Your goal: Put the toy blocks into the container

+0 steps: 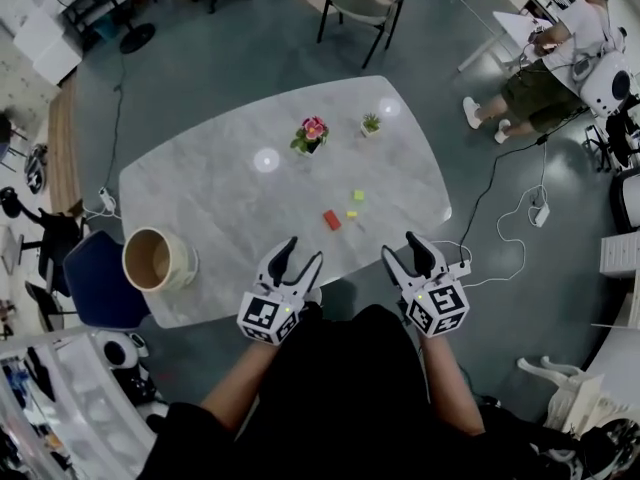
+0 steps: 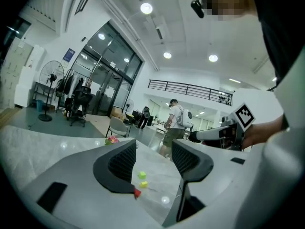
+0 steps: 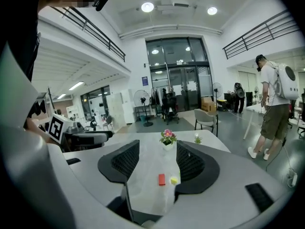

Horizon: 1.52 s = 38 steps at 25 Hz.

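Filling the grey-floored office's middle, a marble table (image 1: 200, 188) is seen. A container (image 1: 158, 259) is set at its left edge, flowers (image 1: 311, 134) farther back. A red block (image 1: 332, 219), yellow block (image 1: 352, 213) and green block (image 1: 358, 195) are left unobstructed mid-table. The left gripper (image 1: 304, 249) and right gripper (image 1: 400, 245) are held agape, empty, at the near edge.
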Tool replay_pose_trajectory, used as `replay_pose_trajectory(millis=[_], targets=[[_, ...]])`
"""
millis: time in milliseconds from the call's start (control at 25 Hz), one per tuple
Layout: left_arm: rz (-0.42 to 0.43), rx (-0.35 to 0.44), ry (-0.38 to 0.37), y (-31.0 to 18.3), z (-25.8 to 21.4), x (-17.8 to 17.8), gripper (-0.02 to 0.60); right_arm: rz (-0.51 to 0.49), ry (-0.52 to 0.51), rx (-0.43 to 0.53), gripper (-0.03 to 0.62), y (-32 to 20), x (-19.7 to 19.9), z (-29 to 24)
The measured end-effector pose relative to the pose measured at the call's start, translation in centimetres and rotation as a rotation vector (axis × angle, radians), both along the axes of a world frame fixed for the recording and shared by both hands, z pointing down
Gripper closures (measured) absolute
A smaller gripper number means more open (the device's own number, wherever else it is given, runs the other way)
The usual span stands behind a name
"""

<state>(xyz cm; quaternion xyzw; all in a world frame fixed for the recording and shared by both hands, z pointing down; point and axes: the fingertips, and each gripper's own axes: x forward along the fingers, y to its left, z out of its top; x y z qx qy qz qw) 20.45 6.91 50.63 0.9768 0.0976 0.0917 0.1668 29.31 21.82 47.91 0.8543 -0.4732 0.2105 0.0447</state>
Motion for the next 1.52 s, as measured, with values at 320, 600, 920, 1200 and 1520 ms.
replay_pose_trajectory(millis=[320,600,920,1200,1520], targets=[[-0.089,0.011,-0.015,-0.4,-0.3,1.5,0.371,-0.101,-0.05,0.007,0.384,-2.2,3.6,1.7],[-0.229,-0.015,-0.01,-1.2,-2.1,4.7,0.37,-0.284,-0.112,-0.005,0.384,-5.7,7.9,3.3],[-0.316,0.023,-0.045,-1.1,-0.8,7.8,0.37,-0.387,-0.141,-0.057,0.384,-6.9,11.9,8.0],[-0.427,0.022,-0.088,-1.3,0.4,9.1,0.37,-0.536,-0.085,-0.235,0.384,-7.0,13.9,16.1],[-0.565,0.011,-0.123,-1.5,1.8,8.7,0.37,-0.682,-0.149,-0.38,0.384,-7.0,14.8,25.1]])
